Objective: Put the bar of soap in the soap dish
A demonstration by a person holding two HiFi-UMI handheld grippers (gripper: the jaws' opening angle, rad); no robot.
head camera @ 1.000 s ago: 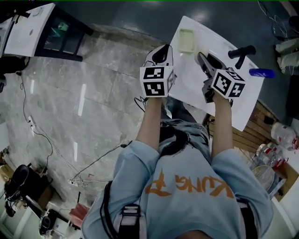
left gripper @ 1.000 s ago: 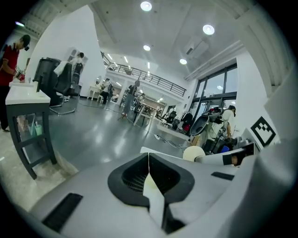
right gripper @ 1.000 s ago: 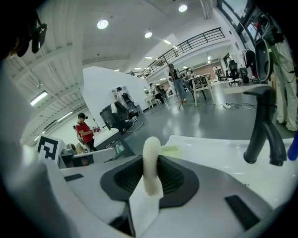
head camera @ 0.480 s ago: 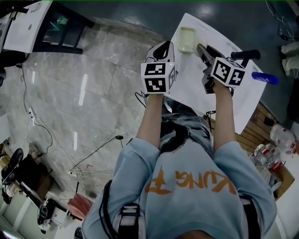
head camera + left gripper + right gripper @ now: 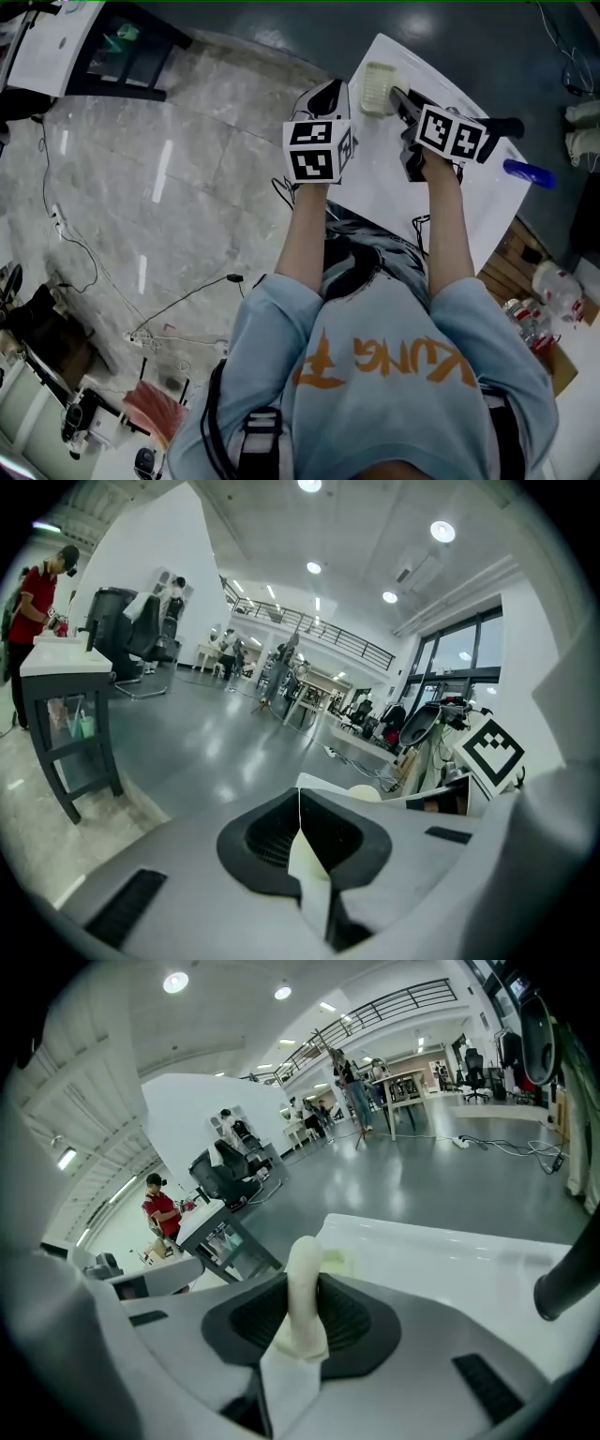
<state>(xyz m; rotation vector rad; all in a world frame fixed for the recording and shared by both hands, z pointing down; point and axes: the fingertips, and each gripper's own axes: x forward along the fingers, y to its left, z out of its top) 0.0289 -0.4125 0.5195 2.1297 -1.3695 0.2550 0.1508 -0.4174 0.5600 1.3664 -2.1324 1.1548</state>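
Midway through the carry, close to the drop. Gripped on edge in the right tongs [image 5: 399, 97]: the pale cream bar of soap [image 5: 304, 1279], pinched upright between the dark ribbed pads [image 5: 352, 1321] with a rounded end poking past them. Shut on nothing, the left tongs [image 5: 300, 808], pressed together into a thin seam, hovering at the left edge of the white counter [image 5: 380, 183] and idle. Lying at the counter's far left corner, just beside the right tips: the pale yellow-green rectangular soap dish [image 5: 374, 87], seemingly empty. Hard to tell from the head view whether over the rim or just short of it.

Next, most likely: nudge the bar over the dish's middle, lower until touching the bottom, tilt from edge-on toward flat, then ease the right tongs apart and lift straight off. Calls for a low, slow release: slick soap, liable to skid or topple over a shallow rim if dropped from above. Worth watching the dish too: light-looking, near the counter's edge, easily shoved by a tip. Could steady it with the left tongs if needed.
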